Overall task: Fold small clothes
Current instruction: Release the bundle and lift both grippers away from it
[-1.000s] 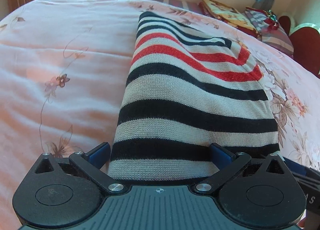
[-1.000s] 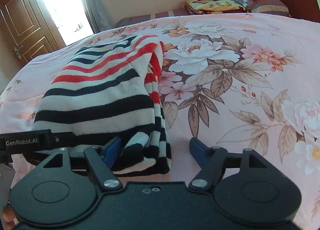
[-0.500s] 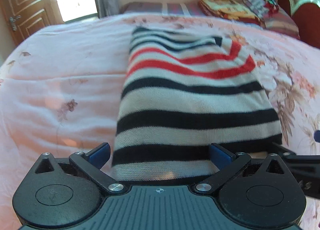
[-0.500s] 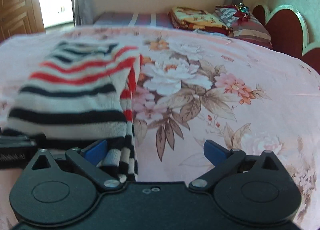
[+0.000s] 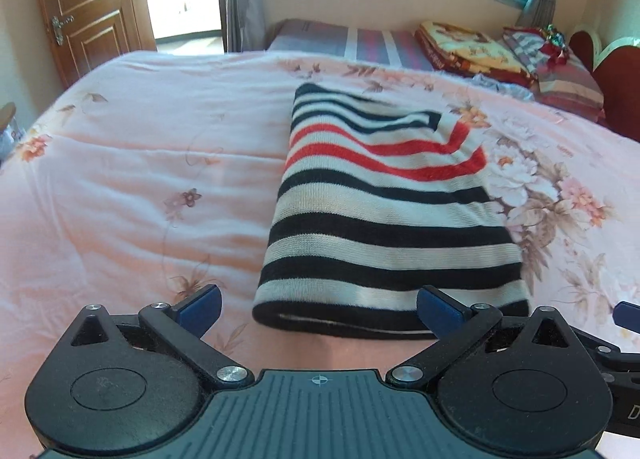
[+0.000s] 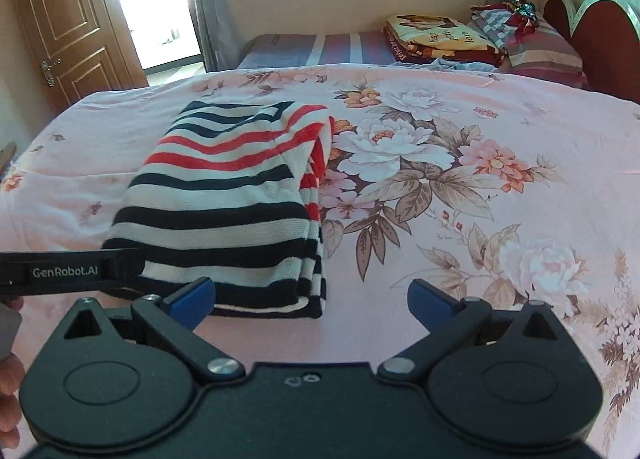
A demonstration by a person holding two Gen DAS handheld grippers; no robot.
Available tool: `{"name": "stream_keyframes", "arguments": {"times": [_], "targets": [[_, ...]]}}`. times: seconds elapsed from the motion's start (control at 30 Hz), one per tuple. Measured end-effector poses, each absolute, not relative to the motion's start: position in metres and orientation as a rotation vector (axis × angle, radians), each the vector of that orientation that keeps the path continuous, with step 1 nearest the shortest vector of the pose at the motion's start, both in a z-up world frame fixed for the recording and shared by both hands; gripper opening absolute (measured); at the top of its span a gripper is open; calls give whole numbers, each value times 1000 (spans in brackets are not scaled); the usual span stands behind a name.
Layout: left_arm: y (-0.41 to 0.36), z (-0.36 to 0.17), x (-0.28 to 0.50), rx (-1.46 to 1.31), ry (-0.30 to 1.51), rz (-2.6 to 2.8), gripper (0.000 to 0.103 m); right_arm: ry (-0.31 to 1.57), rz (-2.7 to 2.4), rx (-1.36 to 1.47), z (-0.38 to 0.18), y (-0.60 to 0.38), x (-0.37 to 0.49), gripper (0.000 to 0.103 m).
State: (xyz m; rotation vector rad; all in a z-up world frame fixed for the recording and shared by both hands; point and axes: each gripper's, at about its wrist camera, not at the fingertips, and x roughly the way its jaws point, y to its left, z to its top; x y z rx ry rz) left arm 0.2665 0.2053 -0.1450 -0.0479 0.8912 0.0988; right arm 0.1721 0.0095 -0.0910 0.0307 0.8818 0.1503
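A folded striped knit garment (image 5: 384, 203), black, white and red, lies flat on the pink floral bedspread (image 5: 120, 187). It also shows in the right wrist view (image 6: 228, 199). My left gripper (image 5: 318, 305) is open and empty, just short of the garment's near edge. My right gripper (image 6: 310, 297) is open and empty, at the garment's near right corner, not touching it. The left gripper's arm (image 6: 60, 271) shows at the left of the right wrist view.
A second bed with striped sheet (image 6: 320, 49) stands behind, with folded blankets (image 6: 432, 35) and pillows (image 6: 536, 47). A red headboard (image 6: 600, 39) is at the right. A wooden door (image 6: 60, 31) is at the far left.
Both grippers have pulled back and up from the garment. Its near edge, earlier between the fingers, now lies flat on the bed in front of them.
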Motion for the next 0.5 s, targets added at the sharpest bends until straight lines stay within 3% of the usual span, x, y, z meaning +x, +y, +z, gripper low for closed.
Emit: {"name": "stream_keyframes", "arguments": {"times": [0.5], "targets": [[186, -44, 81, -35, 706, 132, 103, 691, 234, -34, 6, -20, 22, 102]]}}
